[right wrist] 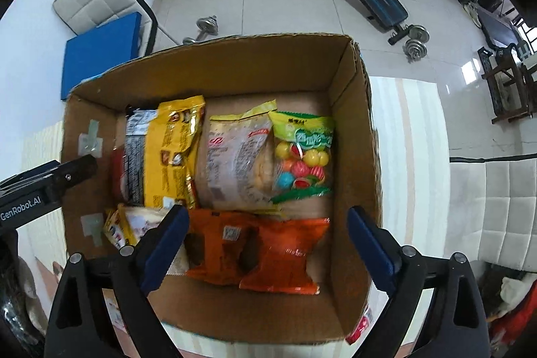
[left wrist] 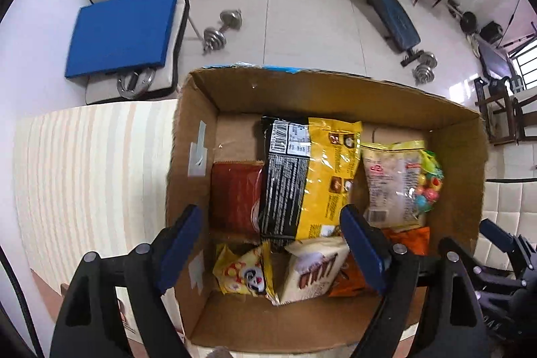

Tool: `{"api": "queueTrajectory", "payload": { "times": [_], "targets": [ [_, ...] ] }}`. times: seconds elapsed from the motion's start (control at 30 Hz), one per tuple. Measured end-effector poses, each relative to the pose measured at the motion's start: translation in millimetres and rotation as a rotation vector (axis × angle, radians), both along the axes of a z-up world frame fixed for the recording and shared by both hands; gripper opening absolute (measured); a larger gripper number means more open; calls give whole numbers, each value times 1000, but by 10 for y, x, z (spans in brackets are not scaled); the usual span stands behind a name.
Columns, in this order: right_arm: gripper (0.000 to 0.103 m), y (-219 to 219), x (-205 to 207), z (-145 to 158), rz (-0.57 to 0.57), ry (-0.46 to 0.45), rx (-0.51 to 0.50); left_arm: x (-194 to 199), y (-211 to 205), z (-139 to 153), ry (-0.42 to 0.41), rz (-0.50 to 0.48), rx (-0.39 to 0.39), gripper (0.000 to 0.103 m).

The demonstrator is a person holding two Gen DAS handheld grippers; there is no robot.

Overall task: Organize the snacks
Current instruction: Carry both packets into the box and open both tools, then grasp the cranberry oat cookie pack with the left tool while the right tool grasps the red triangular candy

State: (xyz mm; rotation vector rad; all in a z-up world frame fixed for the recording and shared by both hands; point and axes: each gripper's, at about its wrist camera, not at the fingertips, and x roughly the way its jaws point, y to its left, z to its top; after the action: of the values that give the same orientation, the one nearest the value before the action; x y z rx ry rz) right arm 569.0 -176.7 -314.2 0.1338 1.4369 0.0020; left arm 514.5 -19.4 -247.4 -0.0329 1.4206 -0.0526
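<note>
- The cardboard box (right wrist: 355,130) stands on a striped table (left wrist: 84,163), its top open, with snack packets lying flat inside.
- The left gripper (left wrist: 268,244) hangs over the near left part of the box, jaws spread, nothing between them.
- Below it lie a small yellow packet (left wrist: 240,270) and a cream packet (left wrist: 312,274).
- The right gripper (right wrist: 265,250) hangs over the near right part, jaws spread wide and empty.
- Two orange packets (right wrist: 255,250) lie side by side under it.
- Farther back sit a black and yellow bag (right wrist: 167,153), a clear bag (right wrist: 235,156) and a bag of coloured balls (right wrist: 303,156).
</note>
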Motion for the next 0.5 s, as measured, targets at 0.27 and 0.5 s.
{"api": "queueTrajectory", "payload": {
  "times": [0.27,0.5],
  "targets": [
    [97,114,-527,457,20,-140,-17,-623,-84,487,-155,-8,14,84],
    [97,77,-1032,874,30,-249,-35,-1271,-103,838,-249,-26,34,84]
  ]
}}
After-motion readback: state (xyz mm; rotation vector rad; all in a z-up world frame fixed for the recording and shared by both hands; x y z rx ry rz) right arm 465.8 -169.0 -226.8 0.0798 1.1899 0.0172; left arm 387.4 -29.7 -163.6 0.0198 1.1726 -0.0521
